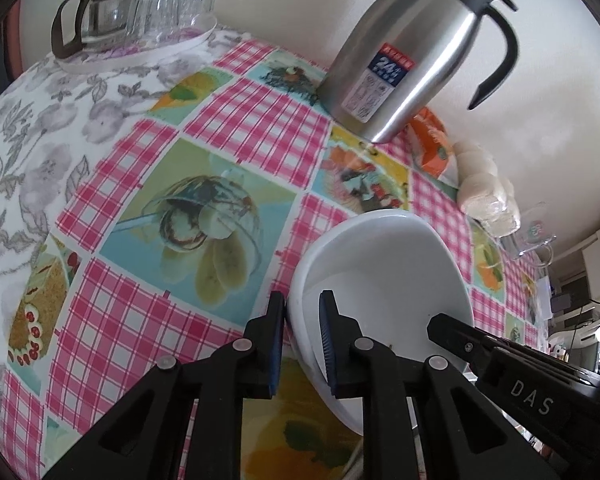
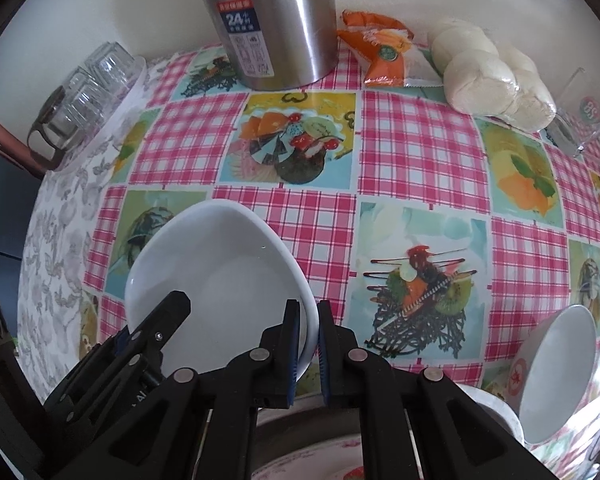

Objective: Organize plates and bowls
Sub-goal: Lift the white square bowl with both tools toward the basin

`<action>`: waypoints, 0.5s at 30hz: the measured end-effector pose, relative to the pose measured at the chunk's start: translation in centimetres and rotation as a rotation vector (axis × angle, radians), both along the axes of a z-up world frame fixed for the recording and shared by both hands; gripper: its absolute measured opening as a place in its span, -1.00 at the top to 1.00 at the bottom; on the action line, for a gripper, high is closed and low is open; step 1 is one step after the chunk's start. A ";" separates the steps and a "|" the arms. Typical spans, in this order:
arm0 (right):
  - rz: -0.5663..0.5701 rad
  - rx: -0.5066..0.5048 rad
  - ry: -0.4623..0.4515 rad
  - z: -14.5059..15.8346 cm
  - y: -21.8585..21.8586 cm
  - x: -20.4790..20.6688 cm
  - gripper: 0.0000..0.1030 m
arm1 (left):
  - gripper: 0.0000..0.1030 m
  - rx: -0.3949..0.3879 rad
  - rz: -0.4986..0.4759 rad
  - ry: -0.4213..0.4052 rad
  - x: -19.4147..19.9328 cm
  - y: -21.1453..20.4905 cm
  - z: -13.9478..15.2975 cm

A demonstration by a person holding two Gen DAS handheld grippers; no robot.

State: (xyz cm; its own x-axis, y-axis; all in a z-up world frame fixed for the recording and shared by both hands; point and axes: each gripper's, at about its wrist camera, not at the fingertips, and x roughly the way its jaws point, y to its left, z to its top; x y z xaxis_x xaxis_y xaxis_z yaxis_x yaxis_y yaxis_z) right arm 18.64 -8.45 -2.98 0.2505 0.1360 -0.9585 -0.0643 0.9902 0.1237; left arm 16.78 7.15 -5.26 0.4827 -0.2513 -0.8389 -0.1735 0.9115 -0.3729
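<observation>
Both grippers pinched one stack of two smooth white plates point(image 1: 384, 268) over the checked tablecloth point(image 1: 228, 128): the left gripper point(image 1: 302, 340) clamped its left rim, the right gripper point(image 2: 308, 344) its right rim. One glossy white bowl point(image 2: 560, 376) lay tilted nearby; one steel carafe point(image 2: 272, 24) stood behind.

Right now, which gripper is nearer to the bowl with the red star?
Right. The right gripper grips the white plates' rim on the side facing the red-star bowl. The left gripper grips the opposite rim, farther away.
</observation>
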 end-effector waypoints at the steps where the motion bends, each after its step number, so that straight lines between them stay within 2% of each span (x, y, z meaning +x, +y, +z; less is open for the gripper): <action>1: 0.001 0.003 -0.007 0.3 -0.1 -0.1 0.82 | 0.65 0.001 -0.003 -0.009 -0.2 -0.2 0.4; 15: -0.016 0.056 -0.112 5.3 -2.7 -3.2 0.82 | 0.65 0.010 -0.019 -0.117 -2.4 -2.2 5.3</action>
State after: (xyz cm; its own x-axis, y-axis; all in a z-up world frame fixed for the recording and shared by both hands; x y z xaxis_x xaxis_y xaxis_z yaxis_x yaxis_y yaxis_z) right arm 15.43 -11.19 2.30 0.3580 0.1835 -0.9155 -0.0651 0.9830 0.1716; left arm 14.37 4.92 0.00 0.5729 -0.2535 -0.7794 -0.1117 0.9179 -0.3807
